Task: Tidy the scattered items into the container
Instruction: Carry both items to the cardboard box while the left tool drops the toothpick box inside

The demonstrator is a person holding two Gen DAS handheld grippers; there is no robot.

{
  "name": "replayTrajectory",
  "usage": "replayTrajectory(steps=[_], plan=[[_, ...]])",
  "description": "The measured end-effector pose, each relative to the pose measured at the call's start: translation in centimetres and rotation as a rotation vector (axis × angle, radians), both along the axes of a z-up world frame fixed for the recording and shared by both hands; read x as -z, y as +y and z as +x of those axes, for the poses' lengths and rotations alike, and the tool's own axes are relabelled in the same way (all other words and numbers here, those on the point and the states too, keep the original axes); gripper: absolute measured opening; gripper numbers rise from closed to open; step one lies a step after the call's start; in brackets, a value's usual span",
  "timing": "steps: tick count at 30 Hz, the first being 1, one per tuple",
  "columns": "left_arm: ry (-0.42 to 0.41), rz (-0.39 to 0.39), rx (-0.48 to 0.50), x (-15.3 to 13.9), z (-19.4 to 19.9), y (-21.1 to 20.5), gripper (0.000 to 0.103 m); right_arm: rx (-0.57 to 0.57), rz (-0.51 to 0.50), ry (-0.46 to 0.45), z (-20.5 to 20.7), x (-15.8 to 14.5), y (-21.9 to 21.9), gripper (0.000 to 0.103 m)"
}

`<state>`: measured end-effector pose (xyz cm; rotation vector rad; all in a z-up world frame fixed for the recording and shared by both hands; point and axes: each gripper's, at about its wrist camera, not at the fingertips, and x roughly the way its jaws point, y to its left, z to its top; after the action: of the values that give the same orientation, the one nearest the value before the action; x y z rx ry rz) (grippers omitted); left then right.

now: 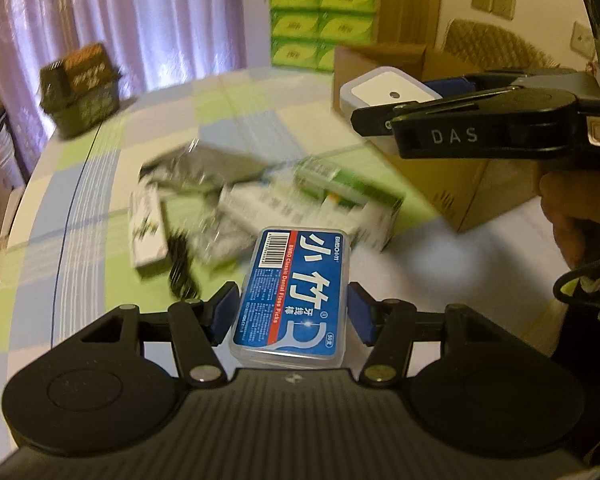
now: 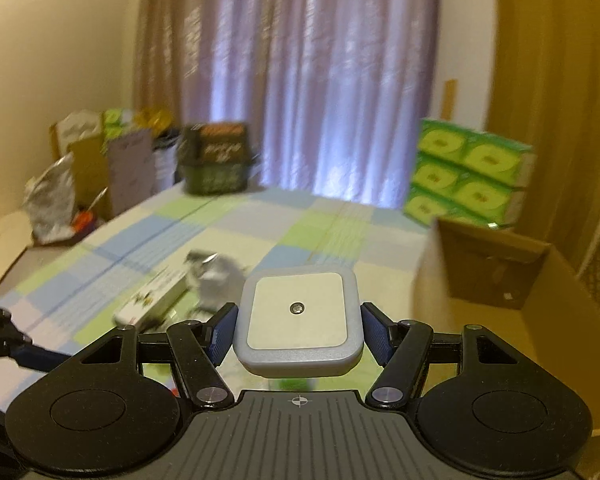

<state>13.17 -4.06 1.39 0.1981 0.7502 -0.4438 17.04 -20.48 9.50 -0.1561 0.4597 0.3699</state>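
Clear glossy plastic floss-pick case [image 1: 290, 296] with blue paper label — smooth. Square white night-light [image 2: 298, 314]: matt plastic, grey rim. Brown cardboard box [image 2: 540, 280] — matt, papery. Checked blue-green tablecloth [image 1: 100, 200] over the table: woven cloth, dull. Gripper pads [image 1: 220, 312] blue, ribbed.

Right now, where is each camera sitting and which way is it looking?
Left wrist: sits on the left gripper, looking along its fingers at the floss box it holds, the table clutter and the cardboard box; the right gripper and a hand show.
Right wrist: sits on the right gripper, looking past the white square device toward the curtain.
Both share the checked tablecloth, green boxes, cardboard box and device.
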Motion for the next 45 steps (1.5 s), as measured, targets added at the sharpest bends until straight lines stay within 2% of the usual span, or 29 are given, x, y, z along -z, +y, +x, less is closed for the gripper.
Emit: replayTrajectory(steps=[6,11,18,26,32,37,42,45], plan=[[-0.071,-0.038,0.080,-3.4,0.9,-4.7,0.054,0.126,0.018,-0.036,0.7,-4.0,-5.8,0.068],[-0.090,-0.081,0.143,-5.7,2.4,-9.4,0.054,0.215,0.025,-0.040,0.8,-5.8,-11.5,0.068],[-0.085,-0.120,0.189,-6.7,4.8,-15.9,0.054,0.305,0.043,0.014,0.6,-4.9,-17.7,0.068],[-0.051,-0.131,0.217,-5.3,7.4,-20.6,0.054,0.332,0.056,0.067,1.0,-2.3,-20.9,0.068],[-0.030,-0.115,0.233,-3.4,8.9,-22.4,0.054,0.330,0.057,0.087,2.0,-0.9,-21.7,0.068],[-0.008,-0.130,0.232,-2.4,9.7,-22.8,0.054,0.327,0.054,0.094,2.8,-0.1,-22.0,0.068],[-0.033,-0.102,0.224,-2.8,9.4,-22.3,0.055,0.324,0.052,0.100,2.8,0.3,-22.1,0.068],[-0.047,-0.106,0.198,-3.4,8.8,-20.9,0.063,0.322,0.056,0.104,2.7,0.4,-22.2,0.068]])
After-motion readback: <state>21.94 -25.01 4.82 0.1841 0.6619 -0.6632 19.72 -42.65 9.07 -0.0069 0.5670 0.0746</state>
